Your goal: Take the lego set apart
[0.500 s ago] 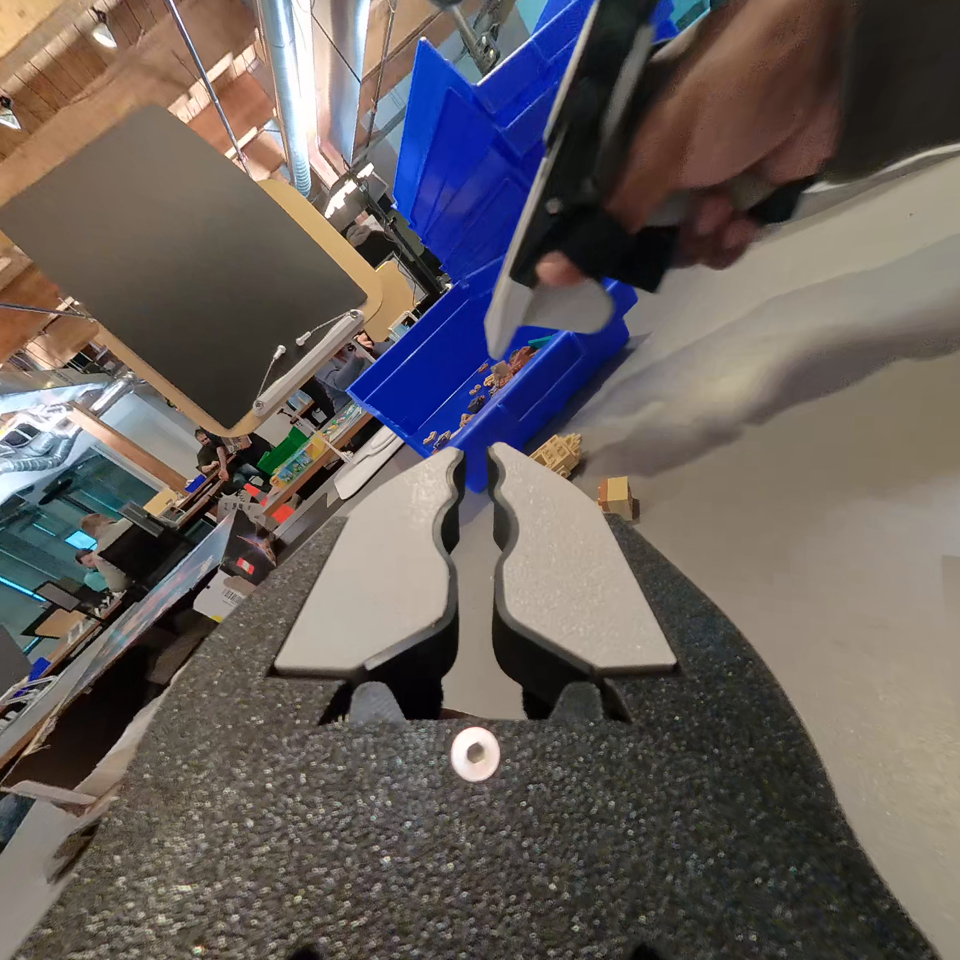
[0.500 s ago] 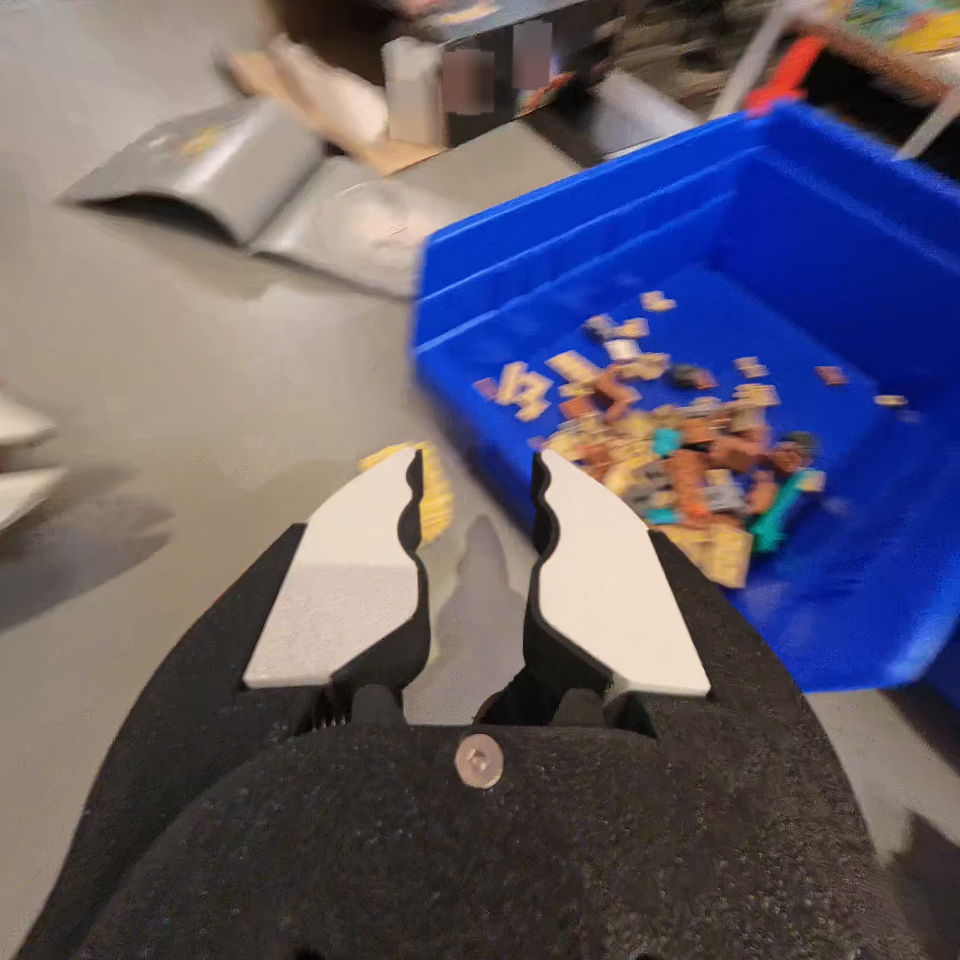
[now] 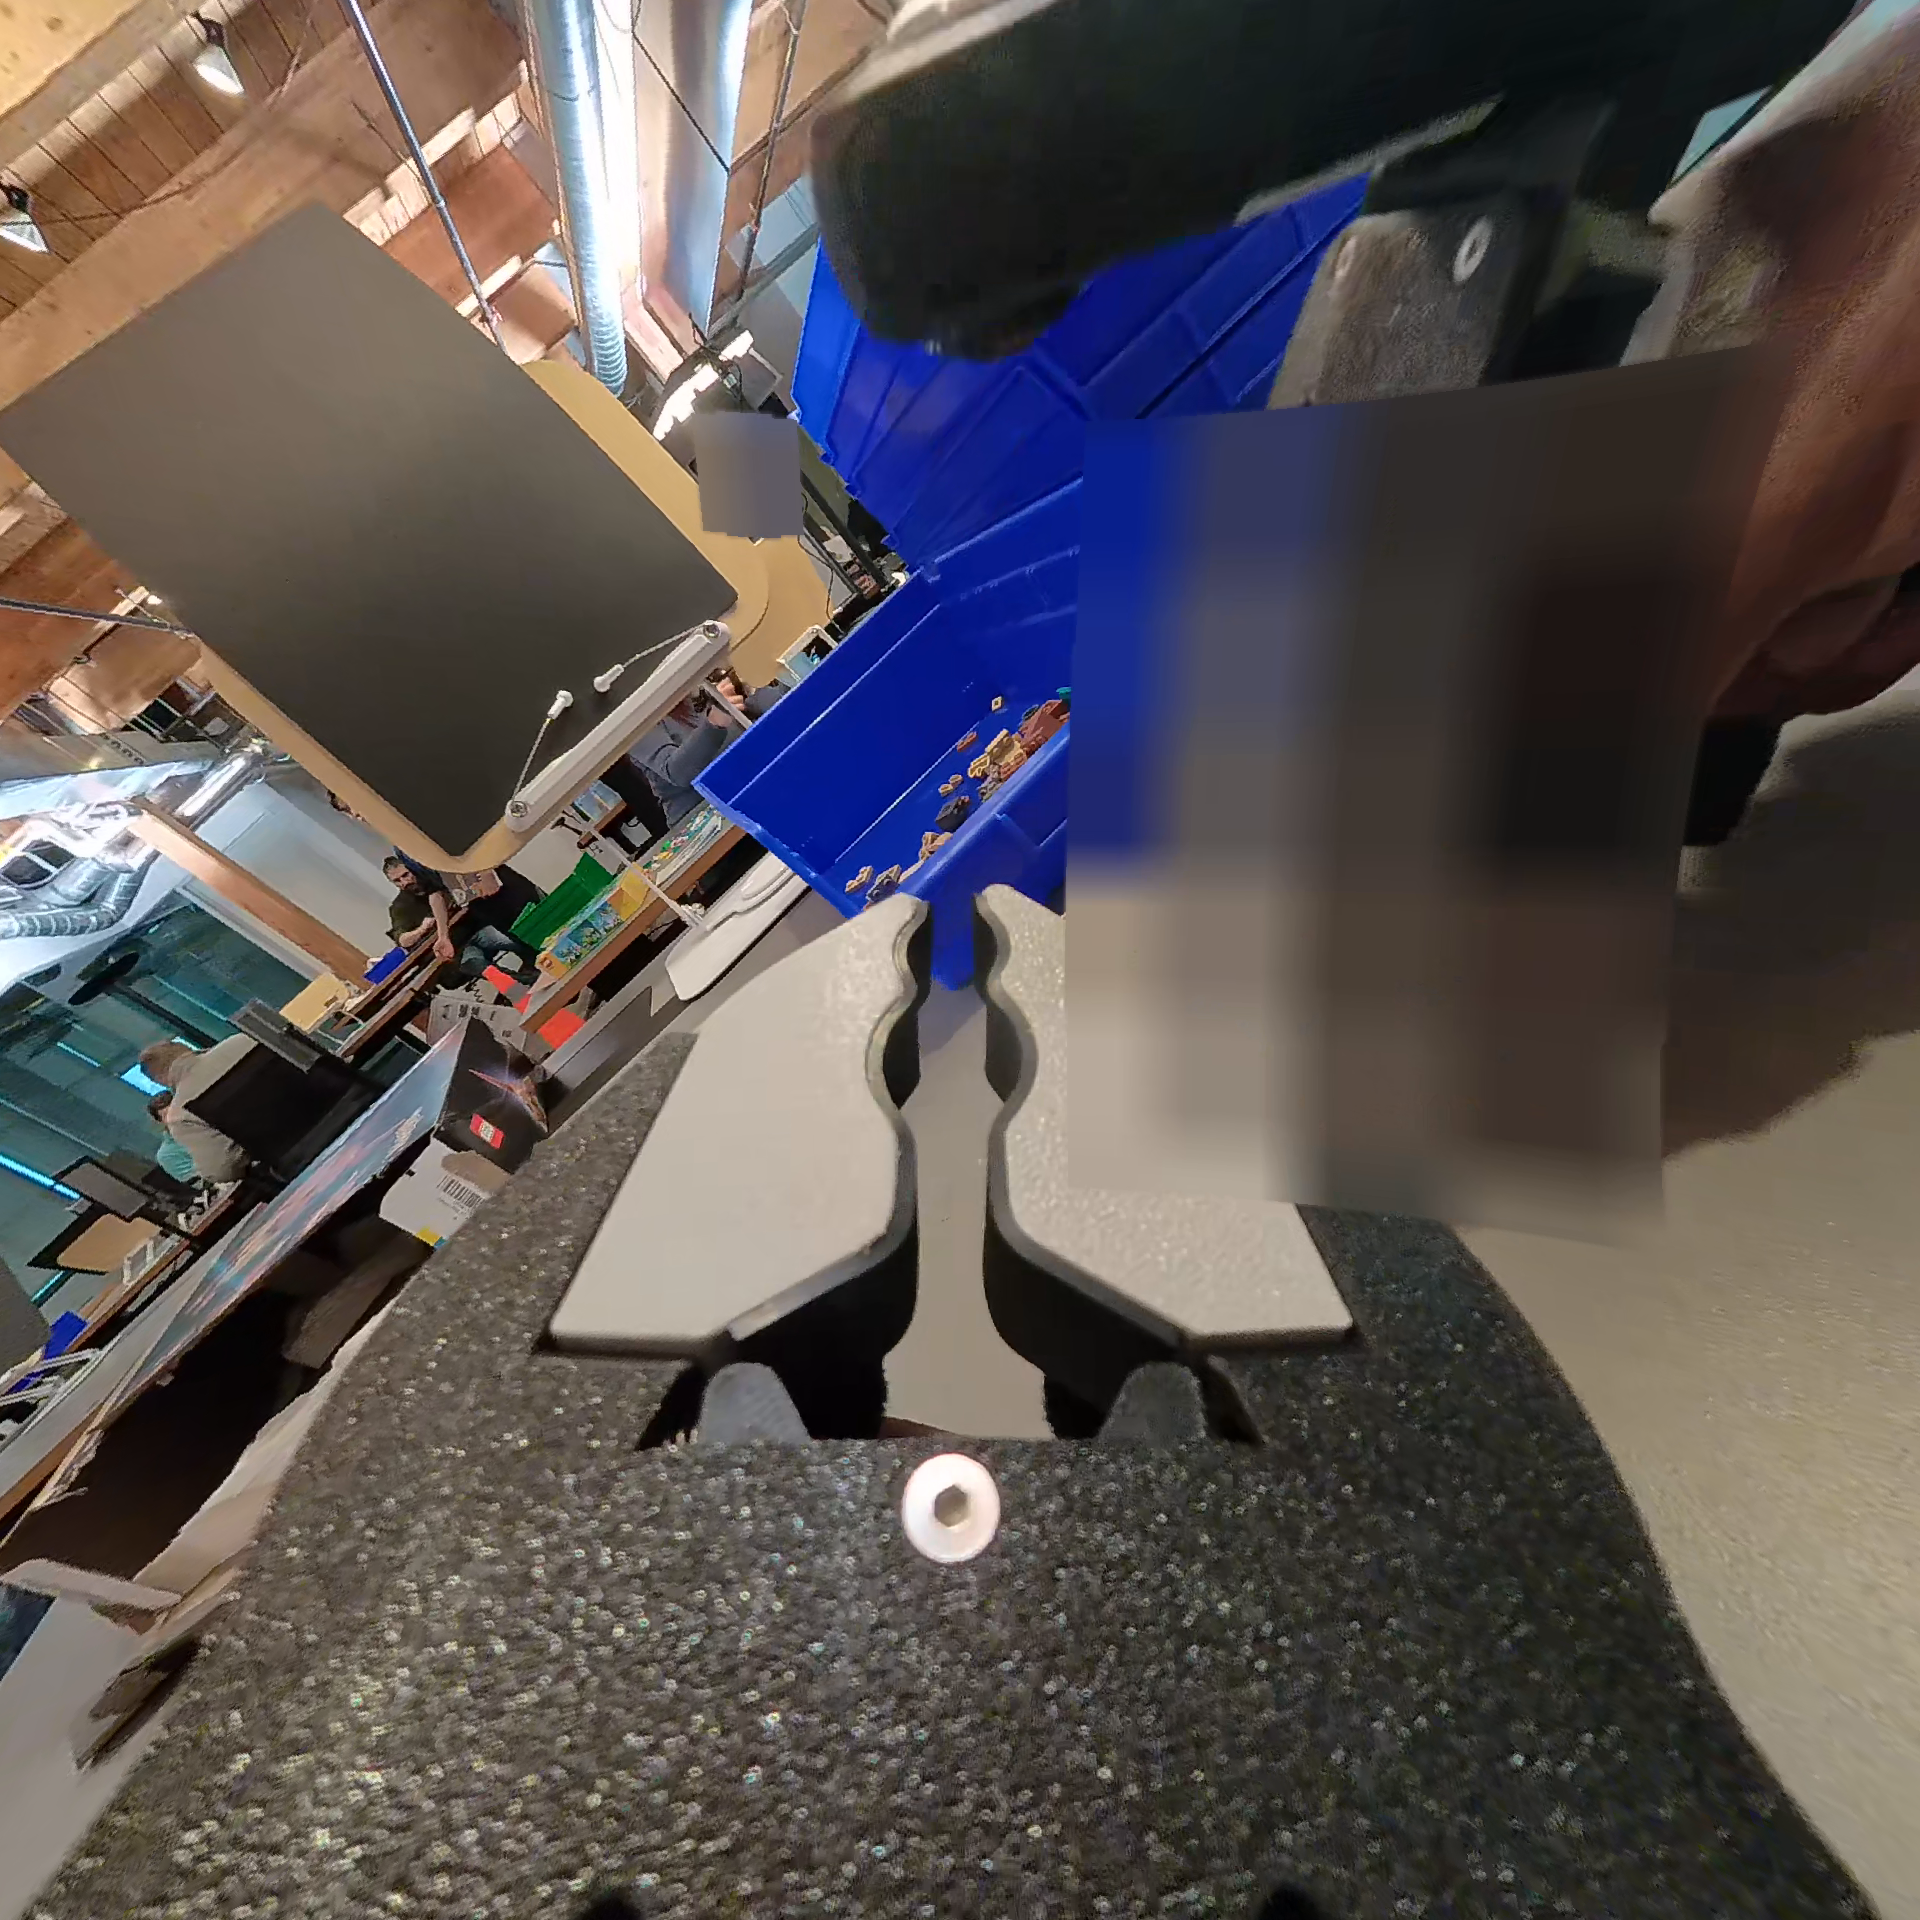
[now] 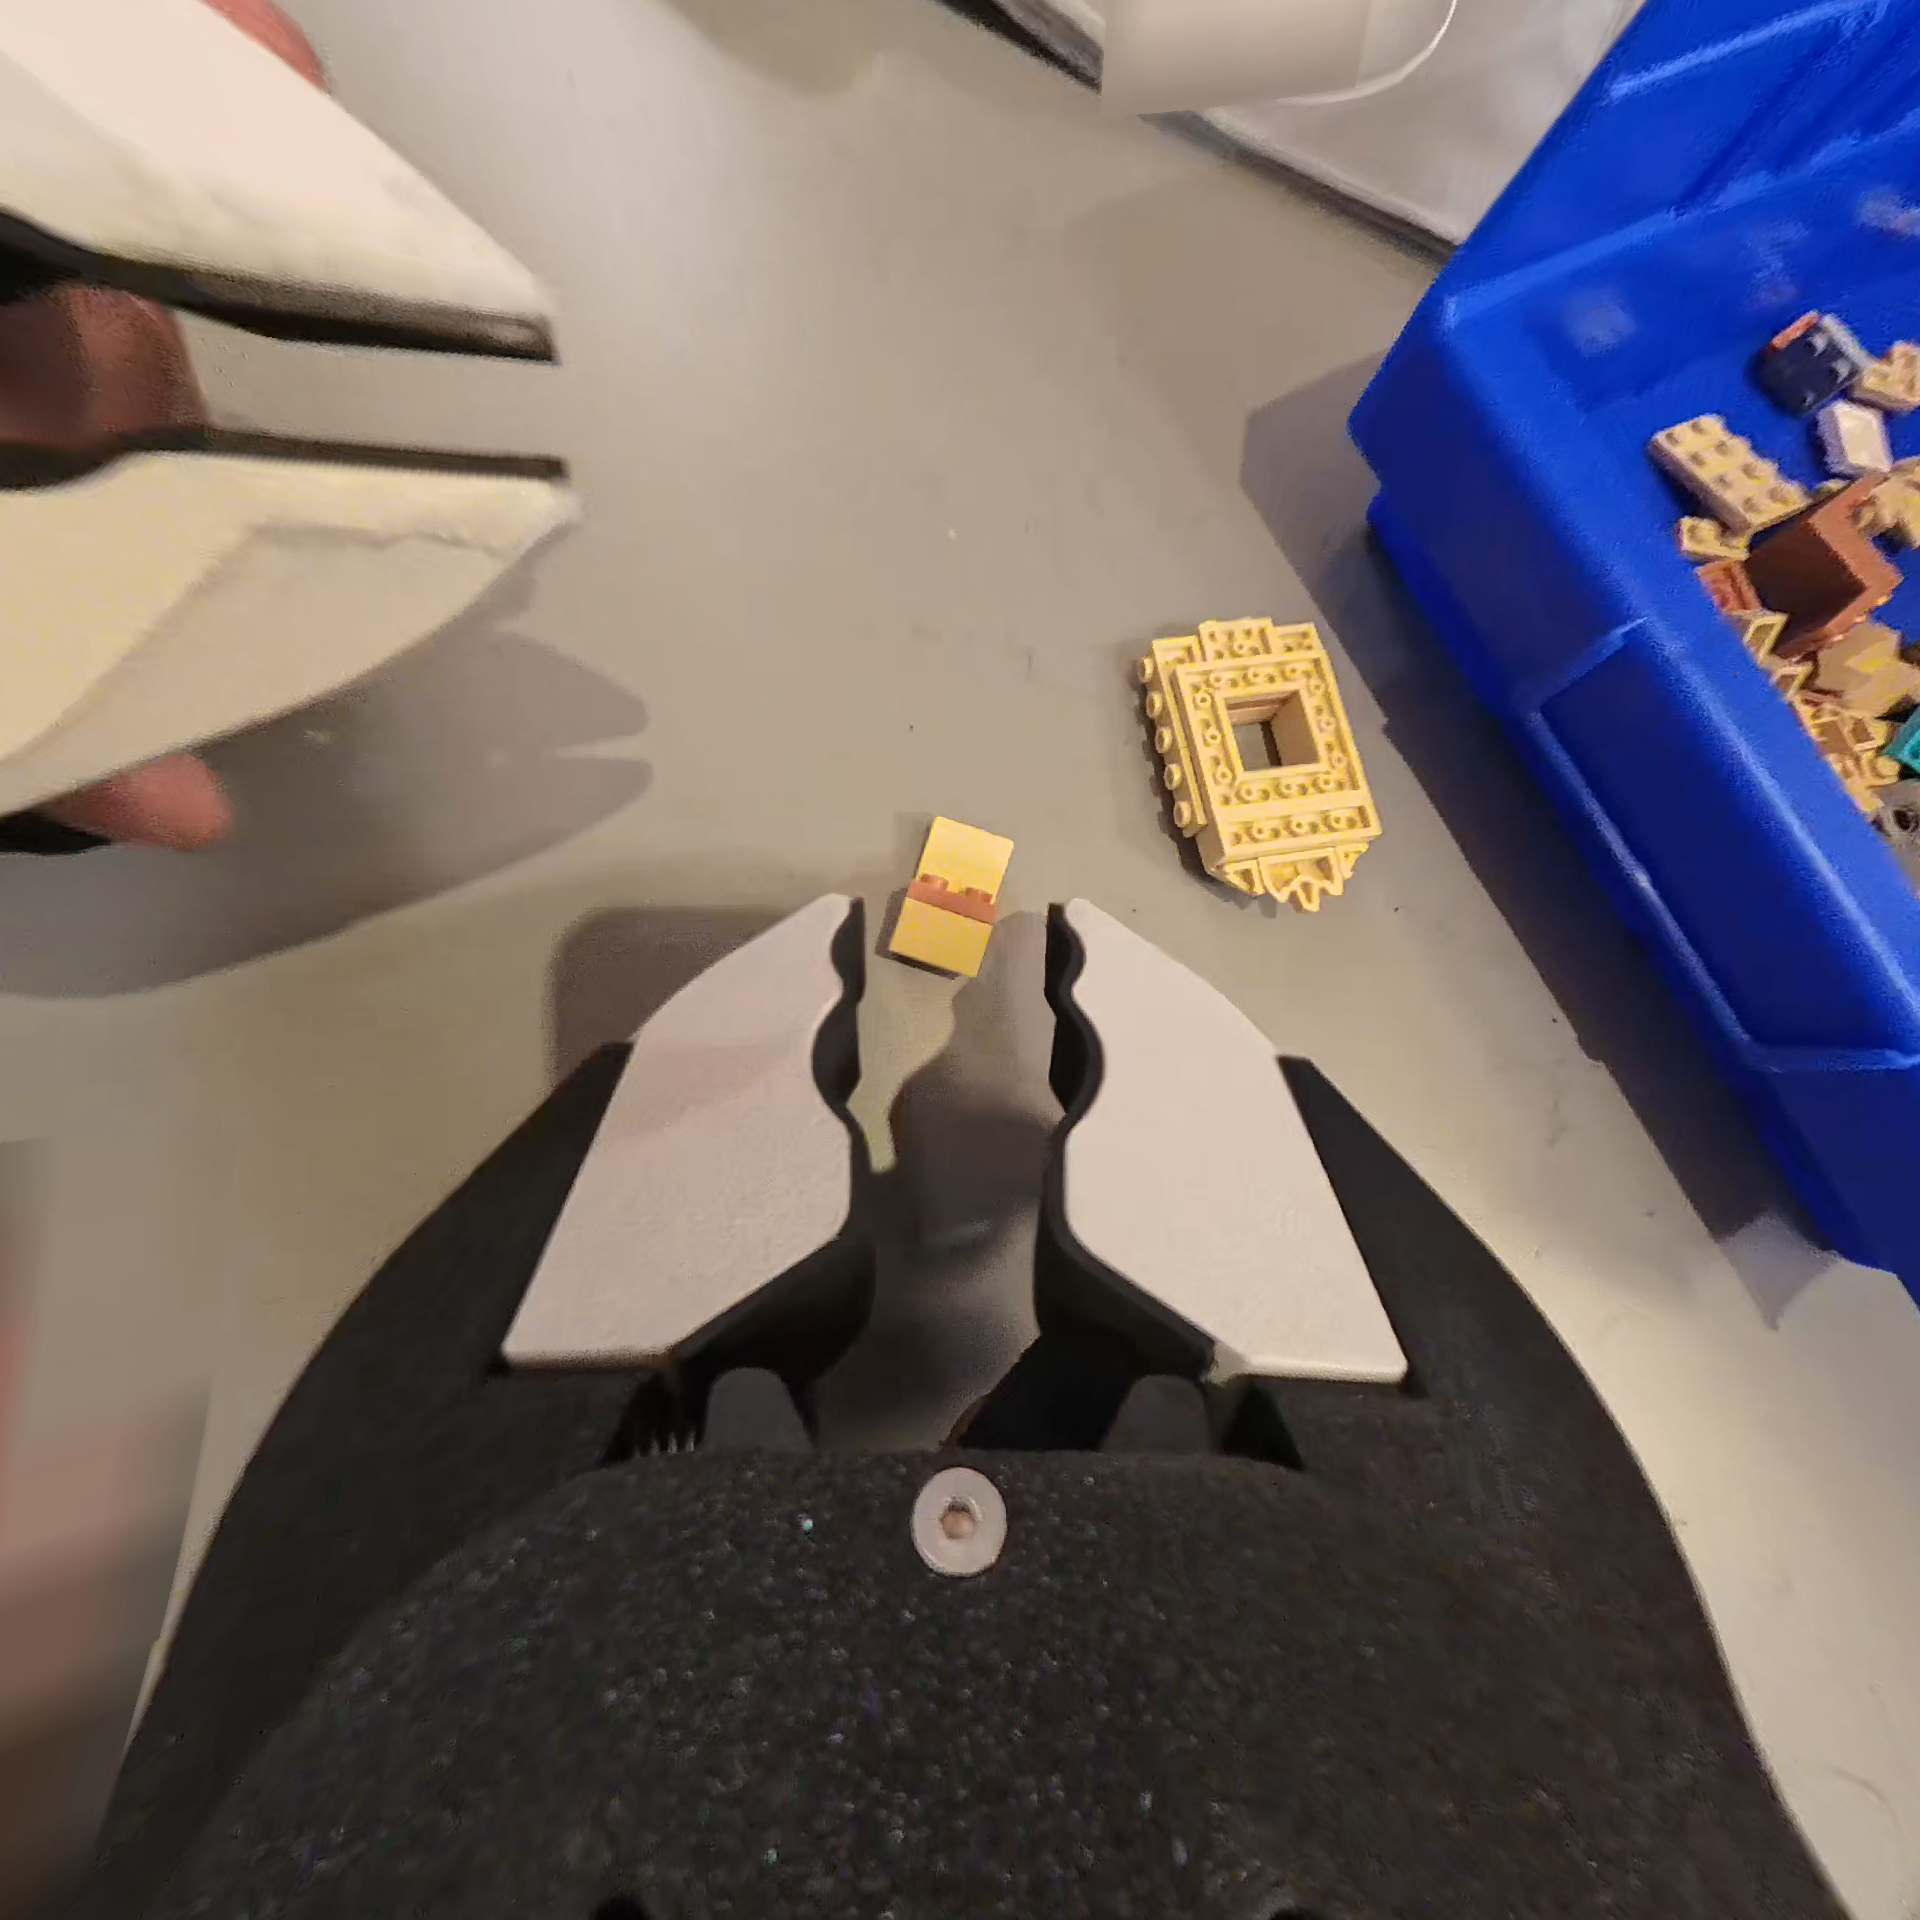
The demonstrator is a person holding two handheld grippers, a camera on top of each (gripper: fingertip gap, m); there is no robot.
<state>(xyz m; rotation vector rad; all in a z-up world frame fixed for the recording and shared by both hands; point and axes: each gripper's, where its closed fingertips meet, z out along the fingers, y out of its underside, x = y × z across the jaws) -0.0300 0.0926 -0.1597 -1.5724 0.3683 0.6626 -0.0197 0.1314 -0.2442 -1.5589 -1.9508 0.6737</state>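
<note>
The small yellow brick piece with a brown plate (image 4: 951,912) lies loose on the counter (image 4: 831,499) just ahead of your right gripper (image 4: 954,914), its fingers spread and gripping nothing, the left gripper (image 3: 951,914) nearly closed, also holding nothing, beside the blue bin (image 4: 1621,790).

The right gripper (image 4: 954,920) hangs over a grey table (image 4: 831,468) with its jaws apart and nothing between the pads. Just ahead of the fingertips lies a small yellow block with a brown plate across its middle (image 4: 951,896), clear of both fingers (image 4: 758,1091). To its right sits a tan brick frame with a square hole (image 4: 1262,764). Beyond that, a blue bin (image 4: 1662,831) holds loose tan, brown and dark bricks (image 4: 1808,551). At the left edge the other gripper (image 4: 551,416), blurred, shows two pale fingers with a narrow gap, a hand (image 4: 83,364) behind them.
</note>
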